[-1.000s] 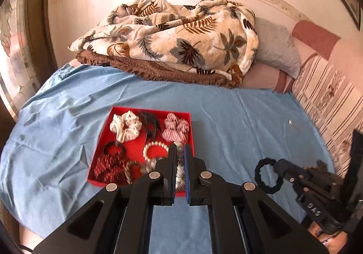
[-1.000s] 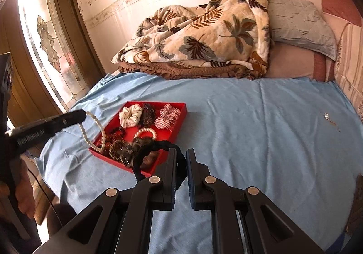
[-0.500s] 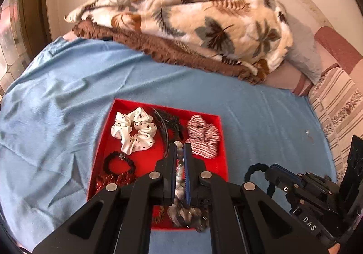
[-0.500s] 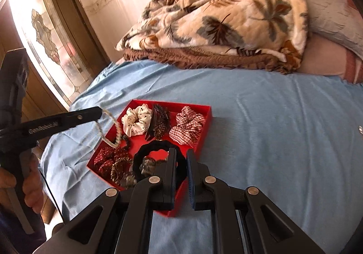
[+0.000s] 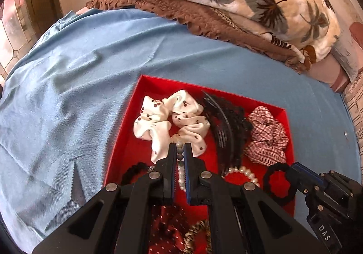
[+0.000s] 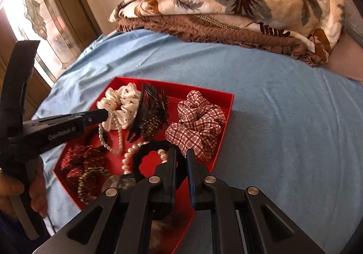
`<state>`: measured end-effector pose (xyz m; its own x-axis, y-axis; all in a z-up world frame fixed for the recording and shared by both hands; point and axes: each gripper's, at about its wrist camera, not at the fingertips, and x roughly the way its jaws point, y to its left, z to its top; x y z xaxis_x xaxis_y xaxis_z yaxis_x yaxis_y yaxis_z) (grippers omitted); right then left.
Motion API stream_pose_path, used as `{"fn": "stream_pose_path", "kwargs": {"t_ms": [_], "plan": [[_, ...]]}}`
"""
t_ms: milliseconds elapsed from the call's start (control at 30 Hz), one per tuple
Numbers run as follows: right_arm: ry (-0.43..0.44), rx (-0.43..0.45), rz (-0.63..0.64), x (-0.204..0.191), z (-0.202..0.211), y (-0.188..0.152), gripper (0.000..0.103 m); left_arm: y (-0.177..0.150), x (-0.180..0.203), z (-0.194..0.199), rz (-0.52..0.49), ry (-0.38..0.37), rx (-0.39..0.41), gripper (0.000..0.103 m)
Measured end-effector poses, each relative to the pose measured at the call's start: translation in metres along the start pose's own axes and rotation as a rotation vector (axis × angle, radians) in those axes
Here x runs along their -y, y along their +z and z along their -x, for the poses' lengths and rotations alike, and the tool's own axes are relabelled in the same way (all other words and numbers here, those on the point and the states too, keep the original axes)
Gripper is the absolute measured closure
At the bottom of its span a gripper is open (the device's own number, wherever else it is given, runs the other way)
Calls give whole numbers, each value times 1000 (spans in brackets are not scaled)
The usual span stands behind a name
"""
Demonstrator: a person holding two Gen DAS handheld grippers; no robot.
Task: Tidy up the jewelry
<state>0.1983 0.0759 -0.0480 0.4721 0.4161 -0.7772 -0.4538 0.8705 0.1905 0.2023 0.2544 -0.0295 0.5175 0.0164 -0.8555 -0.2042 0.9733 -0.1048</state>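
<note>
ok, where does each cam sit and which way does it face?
Left wrist: on the left gripper, angled down at the red tray; own fingers pinch a pearl strand; right gripper at right.
Right wrist: on the right gripper, angled down at the tray; own fingers hold a black hair tie; a hand at left.
Shared: tray, white scrunchie, blue sheet.

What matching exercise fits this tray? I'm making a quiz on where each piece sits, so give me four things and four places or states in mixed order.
Things:
1. pearl strand
2. black hair tie
3. checked scrunchie
4. white scrunchie

Places or states:
A. lies at the red tray's far right corner
B. pinched in the left tongs
C. lies at the tray's far left, beside the black comb
D. pinched in the right tongs

Pairs: 1-B, 2-D, 3-A, 4-C
</note>
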Motion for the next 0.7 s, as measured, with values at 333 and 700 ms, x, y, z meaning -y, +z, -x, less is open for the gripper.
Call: {"fn": "stream_pose_path", "kwargs": {"t_ms": [333, 700], "plan": [[-52, 22, 37, -1, -3, -1, 58, -4, 11, 20, -18, -6, 58, 67], [-77, 122, 40, 7, 98, -53, 42, -18, 22, 86, -36, 30, 197, 52]]}}
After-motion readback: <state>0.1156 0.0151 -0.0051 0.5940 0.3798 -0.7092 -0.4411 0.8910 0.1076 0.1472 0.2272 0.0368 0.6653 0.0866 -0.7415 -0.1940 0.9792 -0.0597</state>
